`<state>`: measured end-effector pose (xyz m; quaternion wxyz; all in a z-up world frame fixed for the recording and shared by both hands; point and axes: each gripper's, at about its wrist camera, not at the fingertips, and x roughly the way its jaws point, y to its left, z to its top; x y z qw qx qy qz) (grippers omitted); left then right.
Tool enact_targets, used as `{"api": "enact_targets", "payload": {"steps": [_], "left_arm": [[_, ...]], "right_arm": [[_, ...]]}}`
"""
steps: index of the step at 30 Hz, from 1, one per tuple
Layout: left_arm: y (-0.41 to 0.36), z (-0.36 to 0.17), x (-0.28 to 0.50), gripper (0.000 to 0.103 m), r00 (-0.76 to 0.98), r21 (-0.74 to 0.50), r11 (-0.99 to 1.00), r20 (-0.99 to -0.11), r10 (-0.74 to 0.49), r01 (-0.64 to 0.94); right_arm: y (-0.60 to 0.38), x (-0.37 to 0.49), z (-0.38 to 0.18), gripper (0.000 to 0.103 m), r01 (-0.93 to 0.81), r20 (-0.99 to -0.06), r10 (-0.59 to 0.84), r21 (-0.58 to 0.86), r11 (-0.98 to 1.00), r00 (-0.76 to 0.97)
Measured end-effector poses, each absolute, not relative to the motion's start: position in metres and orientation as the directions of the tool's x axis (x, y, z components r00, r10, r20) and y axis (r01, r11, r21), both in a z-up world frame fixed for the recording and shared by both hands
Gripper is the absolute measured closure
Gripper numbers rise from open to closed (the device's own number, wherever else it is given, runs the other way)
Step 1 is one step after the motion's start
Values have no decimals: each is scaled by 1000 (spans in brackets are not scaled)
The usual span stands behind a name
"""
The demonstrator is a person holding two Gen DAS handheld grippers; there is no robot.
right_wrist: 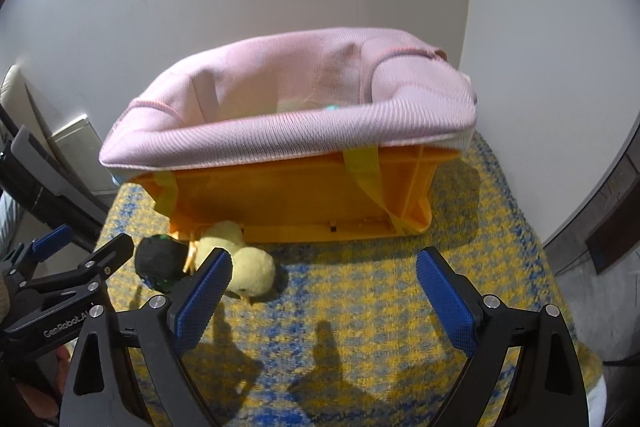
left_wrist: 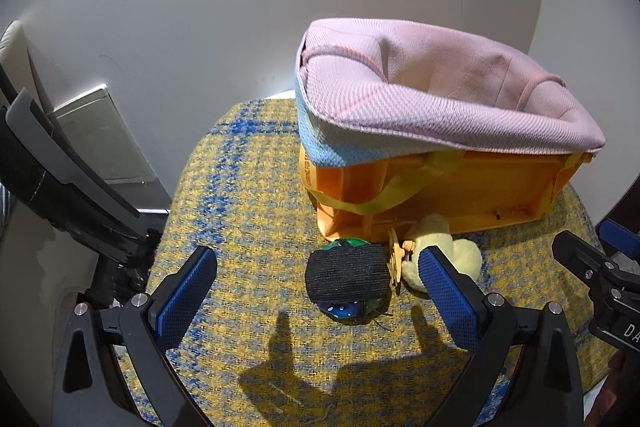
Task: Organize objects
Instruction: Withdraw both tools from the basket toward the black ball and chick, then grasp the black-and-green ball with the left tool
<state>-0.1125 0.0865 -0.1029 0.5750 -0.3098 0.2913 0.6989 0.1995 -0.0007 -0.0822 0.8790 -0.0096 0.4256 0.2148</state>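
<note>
Gaping wide, both the left tool and right tool are hanging empty over the ball and duck beside the bin.

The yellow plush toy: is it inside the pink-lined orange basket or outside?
Outside: the yellow plush toy lies on the checked cloth against the basket's front wall.

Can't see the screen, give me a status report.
Left gripper open, right gripper open, both empty. Black-wrapped ball and yellow plush duck beside pink-lined orange crate. Nothing blocking.
</note>
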Motion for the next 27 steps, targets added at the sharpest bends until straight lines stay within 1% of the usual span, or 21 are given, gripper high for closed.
{"api": "enact_targets", "payload": {"steps": [7, 12, 18, 20, 22, 23, 25, 27], "left_arm": [[94, -125, -111, 1, -135, 57, -148, -791, 596, -987], [102, -139, -112, 1, -114, 33, -150, -811, 574, -988], [109, -150, -107, 2, -109, 44, -127, -817, 566, -991], [110, -153, -106, 5, -103, 42, -120, -820, 562, -992], [111, -156, -105, 13, -90, 33, -111, -825, 557, -993], [112, -158, -105, 15, -85, 30, -108, -828, 554, -994], [112, -163, -104, 24, -70, 17, -101, -837, 543, -995], [112, -166, -103, 30, -56, 6, -94, -843, 536, -996]], "right_arm": [[-2, 203, -106, 9, -372, -776, 364, 180, 911, 516], [-4, 208, -114, 9, -363, -782, 358, 182, 914, 509], [-5, 212, -124, 9, -353, -798, 351, 186, 917, 491], [-5, 213, -127, 9, -351, -801, 348, 186, 918, 487], [-5, 214, -128, 9, -351, -803, 346, 184, 918, 485], [-5, 214, -129, 9, -351, -803, 345, 182, 919, 485], [-5, 215, -129, 9, -351, -805, 343, 180, 919, 485], [-5, 215, -130, 9, -350, -807, 341, 180, 919, 483]]}}
